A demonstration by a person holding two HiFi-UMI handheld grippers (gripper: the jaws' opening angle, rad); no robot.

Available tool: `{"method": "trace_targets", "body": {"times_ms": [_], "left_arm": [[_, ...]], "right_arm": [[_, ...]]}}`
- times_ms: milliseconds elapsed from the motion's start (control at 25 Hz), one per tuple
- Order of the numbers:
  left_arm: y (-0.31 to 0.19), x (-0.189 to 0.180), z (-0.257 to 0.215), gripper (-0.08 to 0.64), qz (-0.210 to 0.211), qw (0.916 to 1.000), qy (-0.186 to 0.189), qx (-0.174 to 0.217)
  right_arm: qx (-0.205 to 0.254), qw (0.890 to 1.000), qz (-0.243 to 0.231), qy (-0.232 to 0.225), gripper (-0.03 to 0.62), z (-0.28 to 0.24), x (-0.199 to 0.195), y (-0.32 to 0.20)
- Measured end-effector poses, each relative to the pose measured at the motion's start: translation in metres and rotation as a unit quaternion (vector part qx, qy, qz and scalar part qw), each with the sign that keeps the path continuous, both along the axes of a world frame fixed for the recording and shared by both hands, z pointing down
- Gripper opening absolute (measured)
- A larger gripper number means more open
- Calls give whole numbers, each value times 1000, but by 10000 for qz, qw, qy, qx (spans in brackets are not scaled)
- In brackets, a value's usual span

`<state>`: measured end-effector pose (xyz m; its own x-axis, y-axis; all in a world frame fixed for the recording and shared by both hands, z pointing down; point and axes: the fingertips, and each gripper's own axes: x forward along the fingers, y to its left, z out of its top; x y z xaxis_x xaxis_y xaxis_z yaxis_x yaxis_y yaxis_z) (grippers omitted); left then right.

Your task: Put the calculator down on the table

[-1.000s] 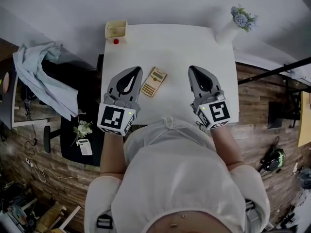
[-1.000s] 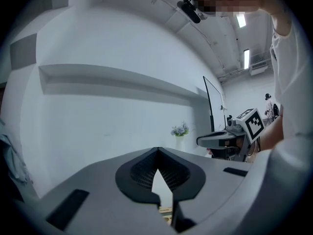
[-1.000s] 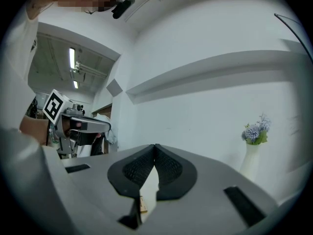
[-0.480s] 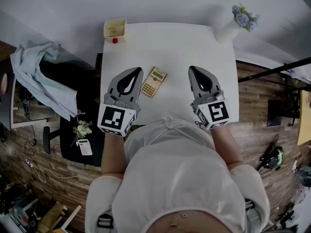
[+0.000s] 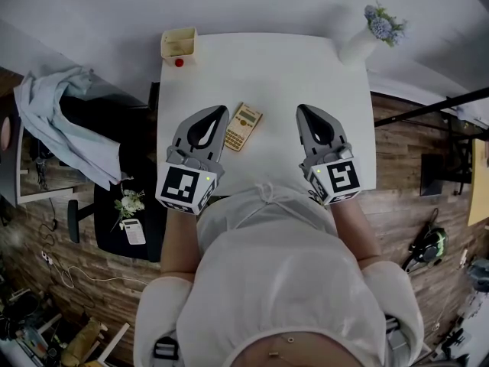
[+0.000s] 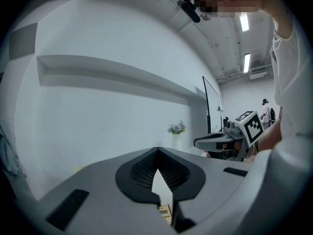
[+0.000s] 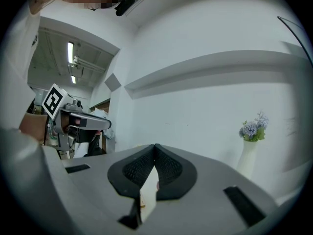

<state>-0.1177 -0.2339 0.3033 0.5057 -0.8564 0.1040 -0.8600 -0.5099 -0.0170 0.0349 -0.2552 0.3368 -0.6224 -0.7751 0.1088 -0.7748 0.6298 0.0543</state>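
Table [image 5: 283, 75] centre bare; box [image 5: 179, 43], vase [image 5: 357, 46] at far corners.

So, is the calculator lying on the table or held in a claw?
Lying flat on the table. In the head view the calculator rests between the shut left claw and right claw; neither holds it.

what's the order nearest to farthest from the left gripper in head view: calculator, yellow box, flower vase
1. calculator, just right of the left gripper
2. yellow box, far left corner
3. flower vase, far right
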Motion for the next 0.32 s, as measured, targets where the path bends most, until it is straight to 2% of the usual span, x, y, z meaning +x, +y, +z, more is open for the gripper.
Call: {"method": "trace_targets", "body": {"times_ms": [320], "left_arm": [[2, -5, -3, 18, -33, 10000, 84, 23]], "right_arm": [[-80, 9999, 80, -129, 3, 1, -3, 2]]}}
